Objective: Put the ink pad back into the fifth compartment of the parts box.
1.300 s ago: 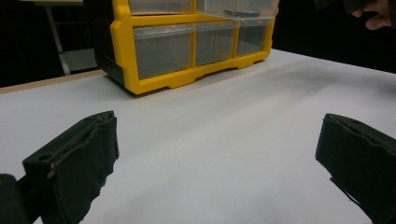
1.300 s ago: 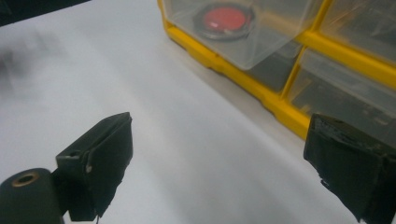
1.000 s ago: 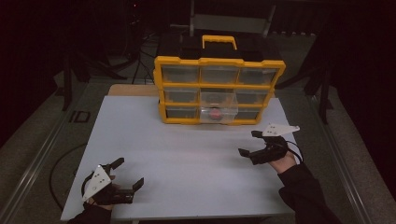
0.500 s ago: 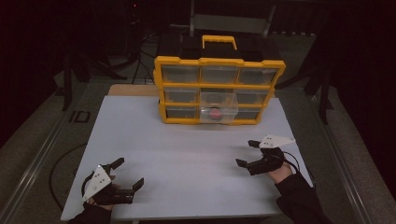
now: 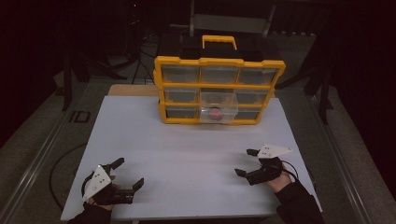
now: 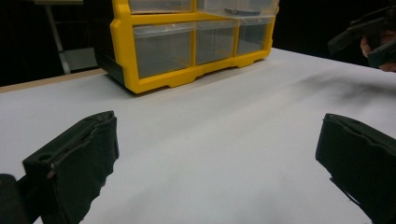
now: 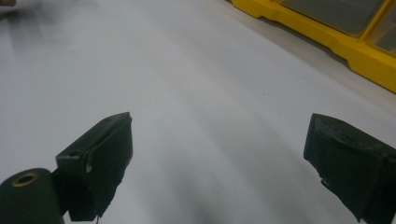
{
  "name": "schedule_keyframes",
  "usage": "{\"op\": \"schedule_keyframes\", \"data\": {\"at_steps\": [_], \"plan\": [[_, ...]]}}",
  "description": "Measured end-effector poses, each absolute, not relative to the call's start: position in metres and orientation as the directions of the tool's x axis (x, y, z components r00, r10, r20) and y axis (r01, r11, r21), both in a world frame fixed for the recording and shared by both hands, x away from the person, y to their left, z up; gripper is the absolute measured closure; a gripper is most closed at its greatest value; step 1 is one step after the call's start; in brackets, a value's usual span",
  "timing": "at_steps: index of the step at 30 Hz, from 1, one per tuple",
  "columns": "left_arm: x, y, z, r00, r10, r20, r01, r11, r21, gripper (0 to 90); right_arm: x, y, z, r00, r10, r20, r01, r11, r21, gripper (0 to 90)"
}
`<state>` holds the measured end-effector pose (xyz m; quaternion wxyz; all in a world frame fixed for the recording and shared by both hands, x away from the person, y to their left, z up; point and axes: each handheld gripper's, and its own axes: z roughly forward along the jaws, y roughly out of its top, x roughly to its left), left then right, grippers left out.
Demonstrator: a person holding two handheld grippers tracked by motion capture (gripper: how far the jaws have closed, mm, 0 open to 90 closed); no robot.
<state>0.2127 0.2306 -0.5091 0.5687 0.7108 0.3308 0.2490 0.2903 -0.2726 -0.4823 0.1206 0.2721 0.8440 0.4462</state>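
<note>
At the table's near edge the left gripper [image 5: 125, 173] and right gripper [image 5: 246, 162] rest wide and empty. Farther back, the cabinet's [image 5: 161, 88] middle drawer [image 5: 218, 113] juts open — red thing [image 5: 215, 114] inside — probably closing remains.

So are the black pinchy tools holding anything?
No. The left tool and the right tool are both open, with only bare white table between their jaws.

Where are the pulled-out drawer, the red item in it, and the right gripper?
pulled-out drawer [image 5: 218, 113]: high view, clear front wall.
red item [image 5: 215, 114]: high view, its middle.
right gripper [image 5: 246, 162]: high view, between its open jaws.
</note>
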Motion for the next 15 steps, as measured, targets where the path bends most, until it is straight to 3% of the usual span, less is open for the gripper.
{"op": "schedule_keyframes", "data": {"at_steps": [15], "plan": [[0.213, 0.231, -0.509, 0.657, 0.754, -0.025, 0.19, -0.134, 0.973, 0.0, 0.267, -0.281, -0.494, -0.818, 0.575, -0.025, 0.297, 0.46, 0.837, 8.2]]}}
